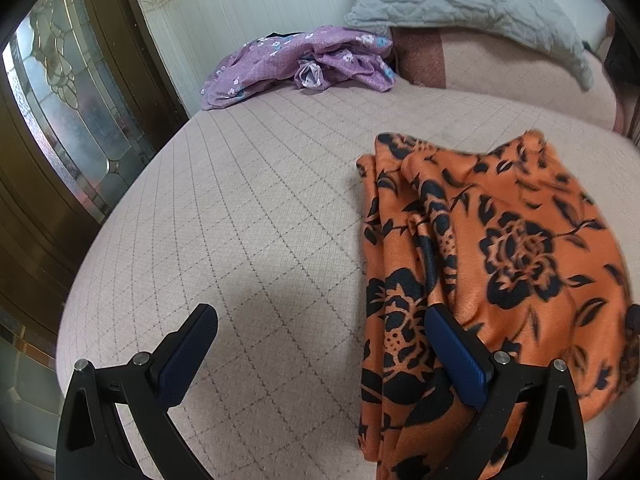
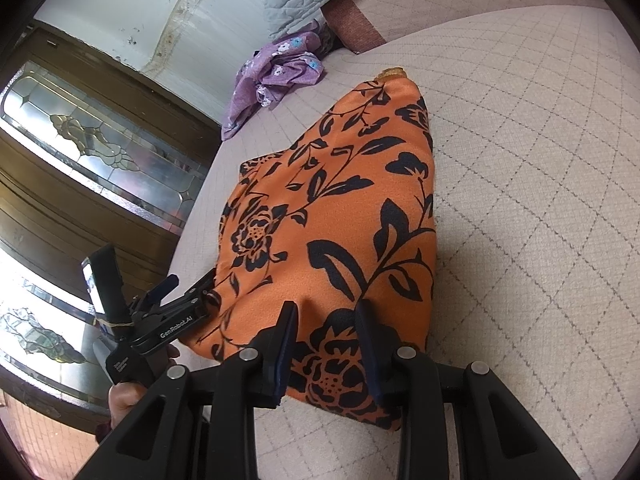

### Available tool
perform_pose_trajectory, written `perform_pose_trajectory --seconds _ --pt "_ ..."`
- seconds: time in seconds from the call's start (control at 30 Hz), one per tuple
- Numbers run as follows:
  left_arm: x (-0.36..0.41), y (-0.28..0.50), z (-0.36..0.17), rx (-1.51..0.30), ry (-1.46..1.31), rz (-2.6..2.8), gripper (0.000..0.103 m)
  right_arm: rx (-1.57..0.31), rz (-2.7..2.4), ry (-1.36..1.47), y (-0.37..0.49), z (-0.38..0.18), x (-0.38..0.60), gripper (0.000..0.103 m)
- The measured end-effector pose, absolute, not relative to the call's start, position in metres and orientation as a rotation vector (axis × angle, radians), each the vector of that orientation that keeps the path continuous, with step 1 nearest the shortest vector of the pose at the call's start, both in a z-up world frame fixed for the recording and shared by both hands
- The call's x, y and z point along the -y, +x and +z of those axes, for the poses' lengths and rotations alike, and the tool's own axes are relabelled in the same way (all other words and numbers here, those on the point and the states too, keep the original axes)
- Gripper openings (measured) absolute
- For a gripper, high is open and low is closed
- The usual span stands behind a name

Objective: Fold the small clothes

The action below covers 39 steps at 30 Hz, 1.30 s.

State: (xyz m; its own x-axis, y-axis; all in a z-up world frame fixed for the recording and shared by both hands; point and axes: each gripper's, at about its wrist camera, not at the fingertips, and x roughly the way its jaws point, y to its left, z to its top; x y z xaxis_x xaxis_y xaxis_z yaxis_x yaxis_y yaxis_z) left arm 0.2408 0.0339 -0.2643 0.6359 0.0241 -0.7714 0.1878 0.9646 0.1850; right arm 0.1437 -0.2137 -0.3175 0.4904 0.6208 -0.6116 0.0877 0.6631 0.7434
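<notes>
An orange cloth (image 2: 336, 216) with a black flower print is laid on a bed (image 1: 248, 208) covered by a pale quilted sheet with a diamond grid. In the right wrist view the cloth is seen folded into a long slab that runs away from the camera, with a ribbed orange hem at its far end. In the left wrist view loose folds are bunched along its left edge.

The right tool (image 2: 326, 346) is set over the near end of the cloth. Its jaws are held at a narrow gap, with a raised fold of the cloth between the two blue pads; whether the pads actually press on the fabric cannot be told.

The left tool (image 1: 320, 354) is held wide. Its right finger (image 1: 456, 356) lies over the left edge of the cloth, its left finger (image 1: 188, 356) is over bare sheet, and nothing is gripped between them. In the right wrist view this tool is seen at the cloth's left side, near the bed's edge, gripped from below by a hand (image 2: 126, 398).

A crumpled purple cloth (image 1: 296, 64) with small flowers is left at the far side of the bed, well apart from the orange one. A grey quilted pillow (image 1: 460, 4) is propped beyond it. A dark wooden door (image 1: 68, 92) with leaded glass panes is seen beside the bed.
</notes>
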Motion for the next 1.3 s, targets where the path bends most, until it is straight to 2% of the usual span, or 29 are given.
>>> perform_pose_trajectory --seconds 0.03,0.07,0.1,0.17,0.3,0.43,1.3 --pt "-0.038 0.239 -0.258 -0.863 0.229 -0.115 0.103 -1.012 0.388 0.810 0.144 -0.313 0.216 0.040" --pt "-0.042 0.236 -0.251 -0.838 0.197 -0.135 0.103 -0.989 0.398 0.814 0.143 -0.309 0.218 0.049" --pt "-0.047 0.236 -0.247 -0.824 0.176 -0.148 0.103 -0.960 0.395 0.819 0.142 -0.305 0.221 0.066" --pt "-0.053 0.237 -0.244 -0.828 0.135 -0.167 0.103 -0.908 0.366 0.822 0.142 -0.299 0.230 0.074" --pt "-0.066 0.246 -0.252 -0.919 0.002 -0.223 0.103 -0.897 0.306 0.861 0.148 -0.305 0.246 0.074" --pt "-0.064 0.248 -0.262 -0.959 0.011 -0.215 0.103 -0.928 0.264 0.920 0.153 -0.322 0.257 0.074" --pt "-0.042 0.255 -0.270 -0.979 0.057 -0.194 0.103 -1.039 0.302 0.957 0.162 -0.361 0.237 0.074"
